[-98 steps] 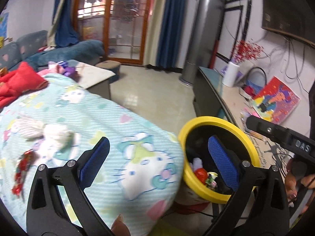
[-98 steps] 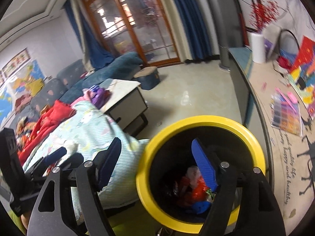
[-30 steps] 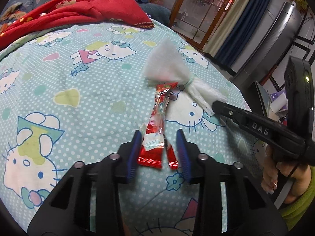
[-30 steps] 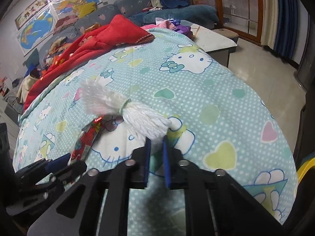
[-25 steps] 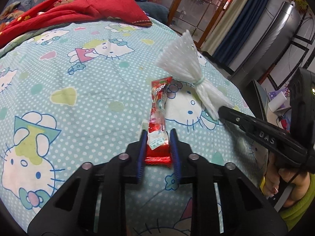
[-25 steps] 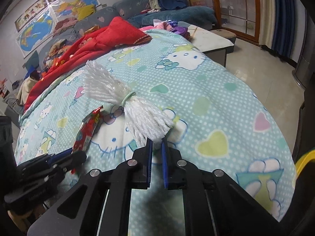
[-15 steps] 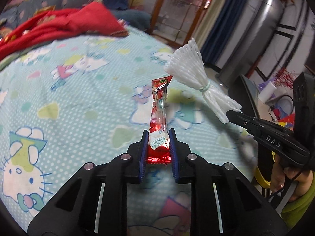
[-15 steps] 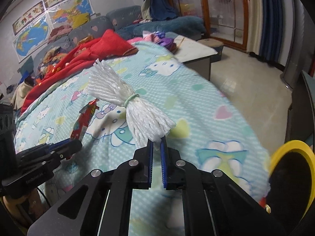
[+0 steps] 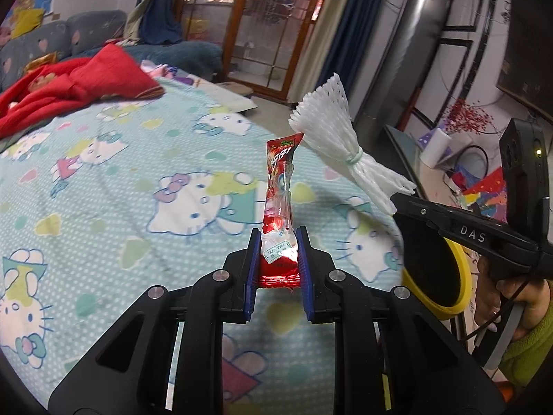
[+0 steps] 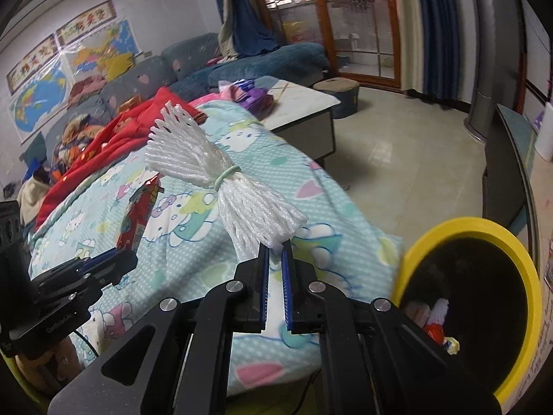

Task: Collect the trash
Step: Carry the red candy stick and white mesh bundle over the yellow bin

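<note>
My left gripper is shut on a red snack wrapper and holds it upright above the Hello Kitty blanket. My right gripper is shut on a white foam net bundle tied with a green band, lifted clear of the blanket. The bundle also shows in the left wrist view, right of the wrapper. The wrapper shows in the right wrist view at the left. A yellow-rimmed black bin with trash inside stands to the lower right, also seen in the left wrist view.
A red cloth lies at the blanket's far left. A low grey-topped table stands beyond the blanket, with tiled floor to its right. A long cabinet runs behind the bin.
Both grippers shut on their items, lifted them off the blanket and swung right toward the bin, which has come back into both views.
</note>
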Motion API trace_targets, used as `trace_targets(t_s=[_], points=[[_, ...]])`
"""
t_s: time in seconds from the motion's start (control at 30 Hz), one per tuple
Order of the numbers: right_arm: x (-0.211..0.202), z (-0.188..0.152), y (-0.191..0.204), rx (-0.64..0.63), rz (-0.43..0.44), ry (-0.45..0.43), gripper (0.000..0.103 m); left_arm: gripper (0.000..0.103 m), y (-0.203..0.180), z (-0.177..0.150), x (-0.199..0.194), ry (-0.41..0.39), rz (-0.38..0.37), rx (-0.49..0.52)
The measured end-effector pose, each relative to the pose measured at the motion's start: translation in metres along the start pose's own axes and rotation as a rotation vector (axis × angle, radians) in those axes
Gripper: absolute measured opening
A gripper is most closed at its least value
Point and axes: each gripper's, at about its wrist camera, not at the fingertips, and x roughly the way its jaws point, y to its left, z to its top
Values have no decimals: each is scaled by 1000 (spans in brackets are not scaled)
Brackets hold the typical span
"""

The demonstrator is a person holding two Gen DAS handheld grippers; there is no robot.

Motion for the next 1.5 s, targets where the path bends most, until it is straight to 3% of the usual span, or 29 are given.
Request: trace_targets(t_s=[0.47, 0.87, 1.13, 1.5], points=[[-35, -19, -50, 98, -133, -52, 7, 15, -45, 0, -2, -24, -70, 104], [-56, -49, -108, 235, -286, -21, 7, 15, -104, 3, 15, -10, -167, 217], [-72, -84, -144, 341, -366, 11, 7, 15, -155, 0, 37, 21, -240, 317], [-84, -112, -165, 347, -472, 39, 10, 15, -200, -8, 77, 114, -295, 374]])
